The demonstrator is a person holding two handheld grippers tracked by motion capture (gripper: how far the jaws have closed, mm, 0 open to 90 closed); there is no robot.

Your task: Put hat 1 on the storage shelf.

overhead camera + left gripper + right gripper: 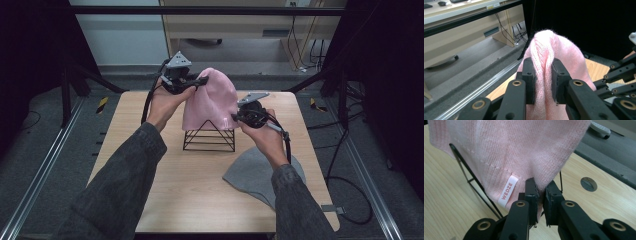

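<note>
A light wooden table (165,200) is seen, on which a black wire stand (209,139) is set near the middle. A grey knitted hat (252,175) is laid flat on the tabletop, near the stand, on its right and nearer side. A round grey cap (588,183) is set into the tabletop beyond the stand.

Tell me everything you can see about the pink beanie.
The pink beanie is a soft, fine-ribbed knit hat with a rounded crown and a stitched hem band. A small white label reading WEDZE in red is sewn at the hem. It is draped upright over a black wire stand on the wooden table. The left gripper is shut on a fold of knit near the crown; the right gripper is shut on the lower edge beside the label.
</note>
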